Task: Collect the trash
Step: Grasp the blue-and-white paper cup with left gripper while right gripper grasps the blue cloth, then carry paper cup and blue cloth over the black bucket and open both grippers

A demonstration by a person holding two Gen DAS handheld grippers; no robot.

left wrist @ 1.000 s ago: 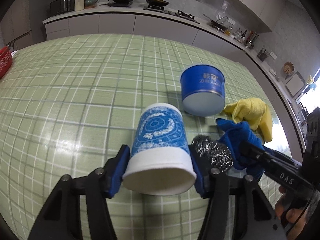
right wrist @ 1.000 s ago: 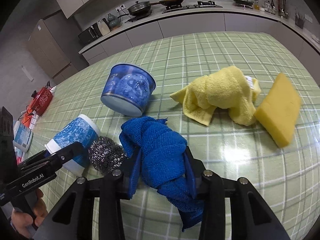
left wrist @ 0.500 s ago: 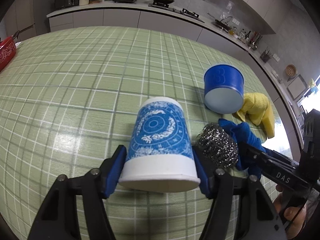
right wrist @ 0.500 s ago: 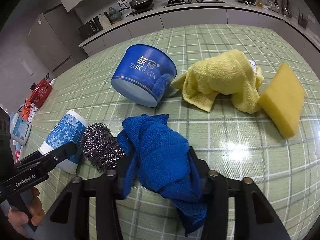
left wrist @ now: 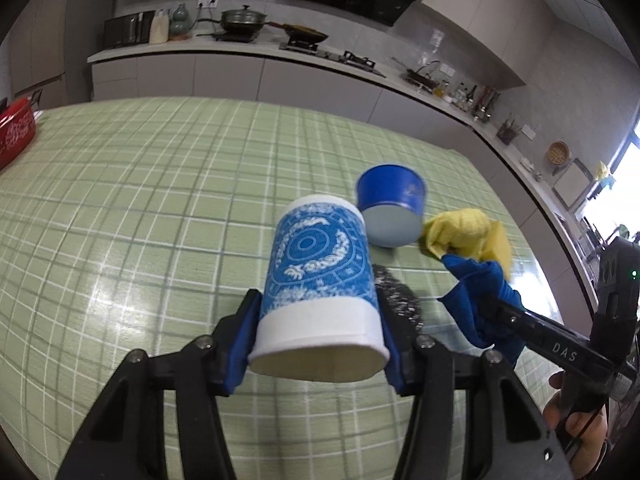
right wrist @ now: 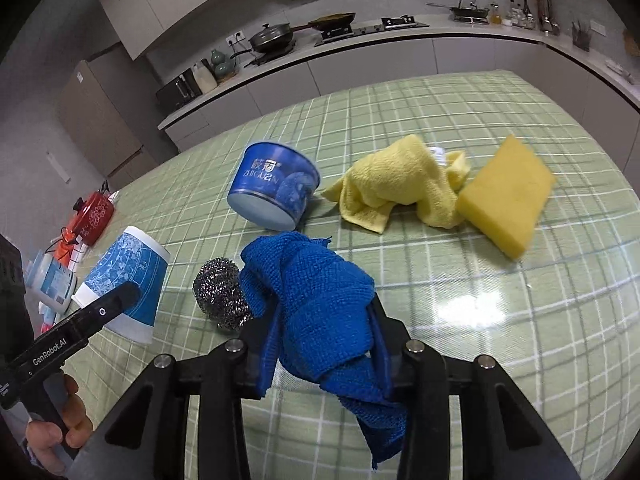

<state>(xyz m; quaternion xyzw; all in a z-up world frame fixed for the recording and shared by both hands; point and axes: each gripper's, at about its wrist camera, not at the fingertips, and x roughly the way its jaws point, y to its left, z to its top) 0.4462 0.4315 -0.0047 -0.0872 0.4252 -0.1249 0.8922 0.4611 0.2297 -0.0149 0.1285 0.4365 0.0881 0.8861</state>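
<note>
- Two hand-held grippers are in view, each carried by a person's hand.
- The left hand-held gripper (left wrist: 320, 344) is clamped on one paper cup (left wrist: 320, 284), blue-patterned with a white band; its blue pads press the cup's two sides near the open rim, which faces the camera. Its jaws have just been closing, with the cup between them. In the right wrist view the cup (right wrist: 124, 280) is tilted and clear of the bench.
- The right hand-held gripper (right wrist: 320, 348) is clamped on one blue cloth (right wrist: 316, 304), bunched between the pads, with a tail hanging below them. Its jaws too have just been closing, on the cloth.
- One steel scourer (right wrist: 220, 296) lies on the bench (right wrist: 500, 320) just left of the right hand-held gripper's left finger, touching the blue cloth's edge; from the left hand-held gripper it shows just right of the cup (left wrist: 396, 300).
- One blue tub (right wrist: 274, 192) lies on its side ahead of the right hand-held gripper, pale base toward the camera.
- One yellow cloth (right wrist: 396, 184) sits crumpled ahead and to the right, beside the tub.
- One yellow sponge (right wrist: 508, 196) lies farther right, touching the yellow cloth.
- Far left of the right hand-held gripper, at the bench edge, sits one red item (right wrist: 92, 212).
- The bench is covered with a green checked cloth.
</note>
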